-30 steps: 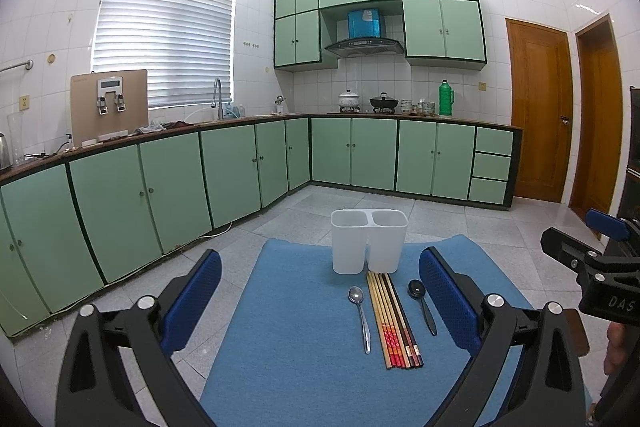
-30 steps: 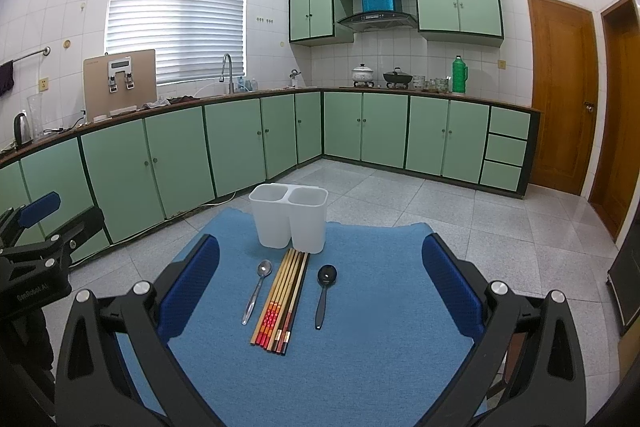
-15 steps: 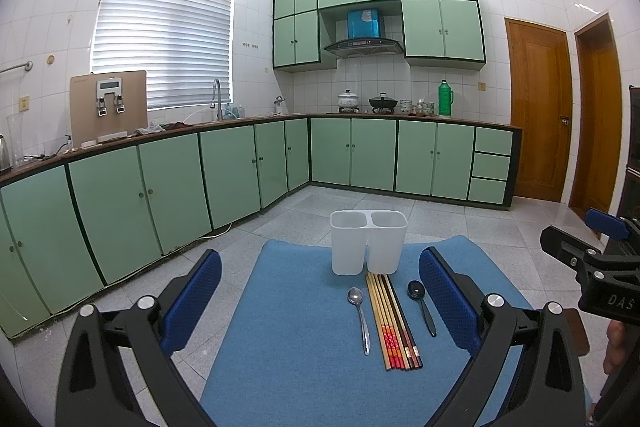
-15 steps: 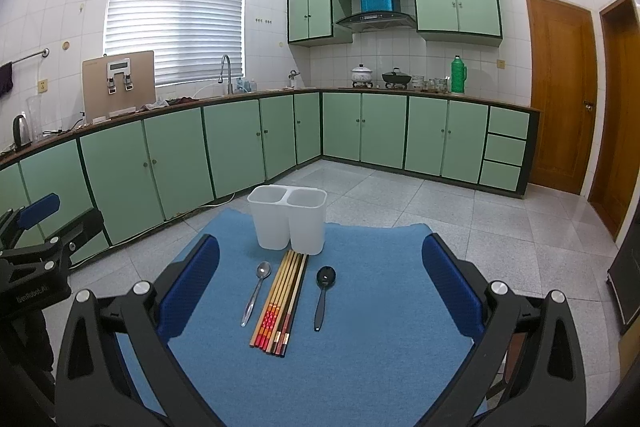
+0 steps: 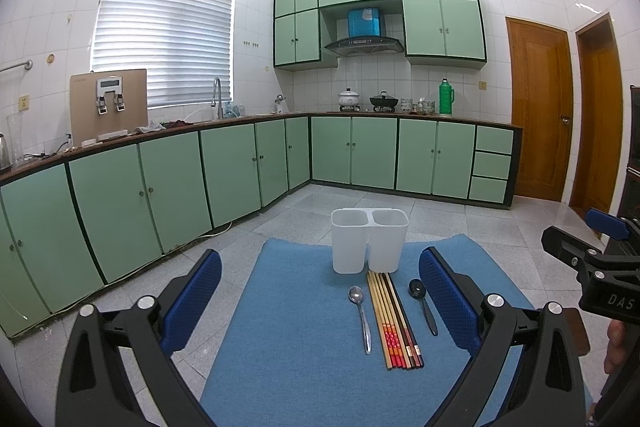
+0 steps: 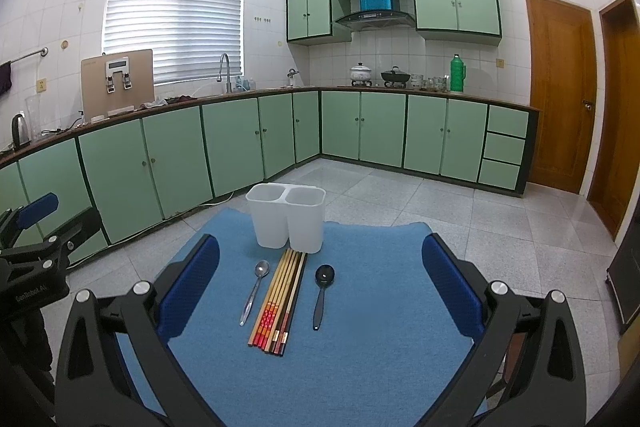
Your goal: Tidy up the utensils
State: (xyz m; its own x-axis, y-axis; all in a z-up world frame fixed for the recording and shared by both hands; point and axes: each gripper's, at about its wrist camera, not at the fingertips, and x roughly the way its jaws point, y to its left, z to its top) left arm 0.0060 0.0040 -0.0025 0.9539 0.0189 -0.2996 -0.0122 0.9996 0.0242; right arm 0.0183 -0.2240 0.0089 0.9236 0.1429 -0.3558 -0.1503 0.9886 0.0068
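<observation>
We find sorting unstarted: both grippers (image 5: 320, 291) (image 6: 320, 279) gape empty above chopsticks (image 6: 280, 301), 2 spoons (image 6: 253, 290) and bin (image 6: 286, 217); next, grasp 1.

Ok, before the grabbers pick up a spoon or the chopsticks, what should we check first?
1. Left gripper open, holding nothing: ok.
2. Right gripper open, holding nothing: ok.
3. White two-compartment holder upright on the blue mat: ok.
4. Both compartments look empty: ok, though their bottoms are hidden.
5. Silver spoon, chopsticks and black spoon lie apart in a row, nothing on top: ok.
6. Chopsticks bundled side by side, so grabbing only one looks tricky: cannot tell.
</observation>
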